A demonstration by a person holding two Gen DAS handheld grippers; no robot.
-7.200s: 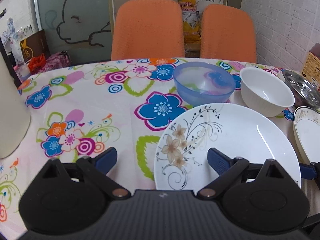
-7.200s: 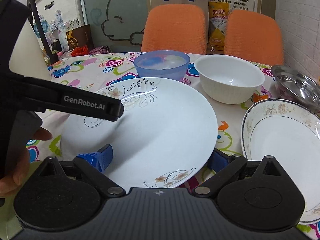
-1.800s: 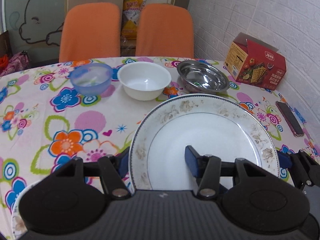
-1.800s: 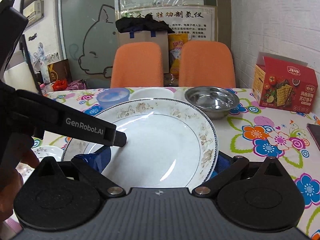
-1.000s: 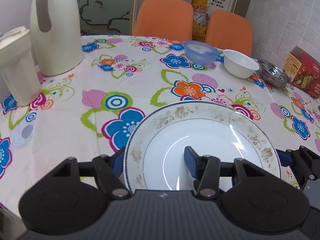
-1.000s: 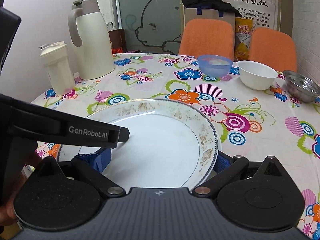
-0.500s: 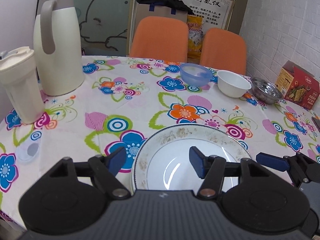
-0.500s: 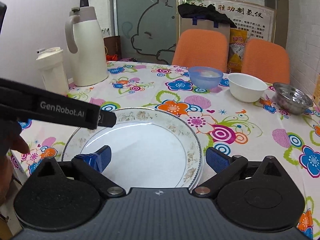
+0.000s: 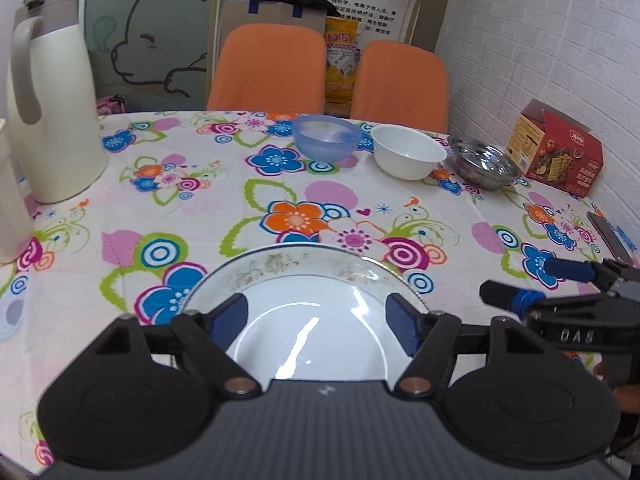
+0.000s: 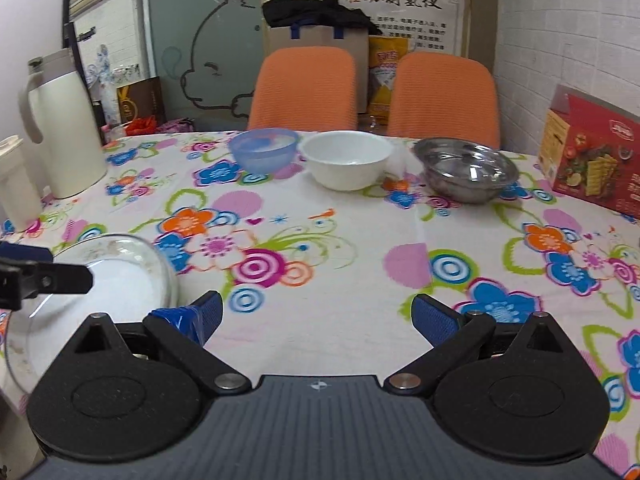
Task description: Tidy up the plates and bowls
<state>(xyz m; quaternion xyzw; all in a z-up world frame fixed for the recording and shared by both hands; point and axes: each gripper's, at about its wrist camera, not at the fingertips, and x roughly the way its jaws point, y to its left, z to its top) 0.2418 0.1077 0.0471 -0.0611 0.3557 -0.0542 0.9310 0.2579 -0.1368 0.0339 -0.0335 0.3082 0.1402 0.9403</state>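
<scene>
On the floral tablecloth (image 9: 168,208), a gold-rimmed plate (image 9: 304,280) lies at the near edge beneath the left gripper (image 9: 316,316), its jaws spread and empty; the right gripper (image 10: 316,314), likewise agape, holds nothing, with blue bowl (image 10: 264,150), white bowl (image 10: 346,160) and steel bowl (image 10: 466,170) lined up beyond.

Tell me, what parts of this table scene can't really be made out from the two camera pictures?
- Near half of the plate, left wrist view: hidden behind the left gripper.
- Anything under that plate: cannot tell in either view.
- Phone, left wrist view: cut off by the frame edge.
- Wall poster, right wrist view: text too small to read.
- Red box, right wrist view: cut off at the right edge.
</scene>
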